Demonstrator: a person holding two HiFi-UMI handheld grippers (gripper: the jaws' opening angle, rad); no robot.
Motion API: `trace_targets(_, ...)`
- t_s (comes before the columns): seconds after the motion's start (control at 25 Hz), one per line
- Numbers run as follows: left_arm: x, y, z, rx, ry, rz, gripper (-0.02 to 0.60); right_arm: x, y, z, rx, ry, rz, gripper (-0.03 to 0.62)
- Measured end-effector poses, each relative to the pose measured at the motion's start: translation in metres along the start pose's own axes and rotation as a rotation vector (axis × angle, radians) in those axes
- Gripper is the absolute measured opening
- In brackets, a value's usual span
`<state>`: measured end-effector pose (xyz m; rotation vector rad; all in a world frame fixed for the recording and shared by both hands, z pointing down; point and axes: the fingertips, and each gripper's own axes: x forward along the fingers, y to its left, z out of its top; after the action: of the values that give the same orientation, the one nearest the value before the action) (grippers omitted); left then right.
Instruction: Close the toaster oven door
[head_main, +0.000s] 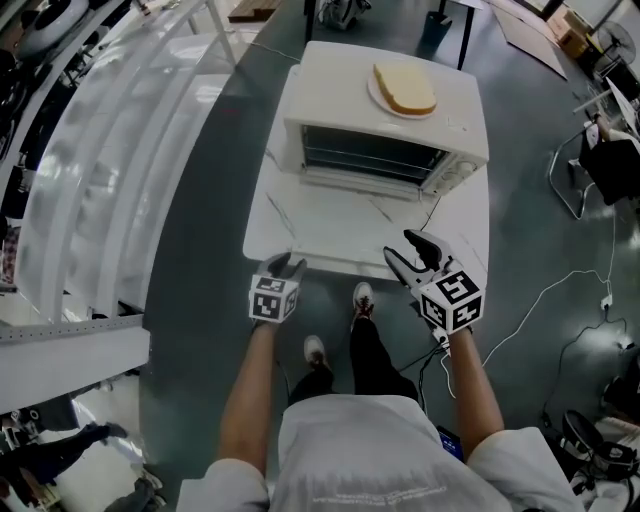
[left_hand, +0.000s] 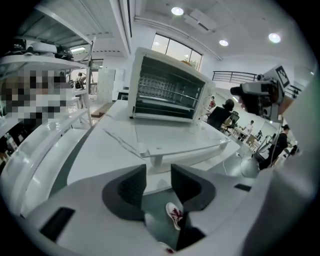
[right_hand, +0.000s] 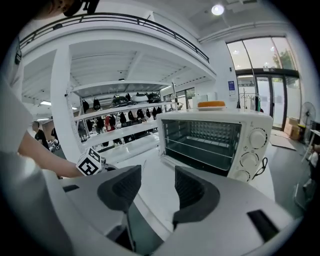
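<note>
- White on white: the toaster oven (head_main: 385, 120) sits toward the far side of the pale, veined worktop (head_main: 470, 225), straight ahead of me. Its door (head_main: 350, 220) lies open and flat on my side.
- My left hand-held gripper (head_main: 285, 267) hovers at the worktop's near edge, just beside the door's near left corner.
- In the left gripper view the handle bar (left_hand: 187, 154) on the door's free edge lies just ahead of the jaws and a little above them, not touching.
- Those jaws stand apart with nothing gripped. Through the gap I see only floor and my shoe (left_hand: 174, 216).
- My right hand-held gripper (head_main: 415, 258) is near the door's near right corner, clear of it. It is spread wide and empty, aimed toward the oven's open mouth.
- Writing: black-and-white square patterns on the left marker cube (head_main: 273, 298) and the right marker cube (head_main: 452, 297). The print on my shirt (head_main: 380, 492) and the marks round the dials (right_hand: 248, 159) are too small to read.
- The oven's long axis runs left to right across the worktop, mouth facing me, dials at its right end.
- The door's free edge points at me, its long side roughly parallel with the worktop's near edge.
- On the oven's roof there is a slice of bread (head_main: 405, 90) on a plate (head_main: 371, 90).
</note>
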<state>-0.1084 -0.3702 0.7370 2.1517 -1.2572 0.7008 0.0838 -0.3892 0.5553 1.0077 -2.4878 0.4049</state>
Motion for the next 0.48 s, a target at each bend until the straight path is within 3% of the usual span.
trace_targets(0.48, 0.022, 0.000, 0.005, -0.040, 0.012, 0.019, 0.140, -0.025, -0.012, -0.023, 0.027, 0.038, -0.080, 0.210)
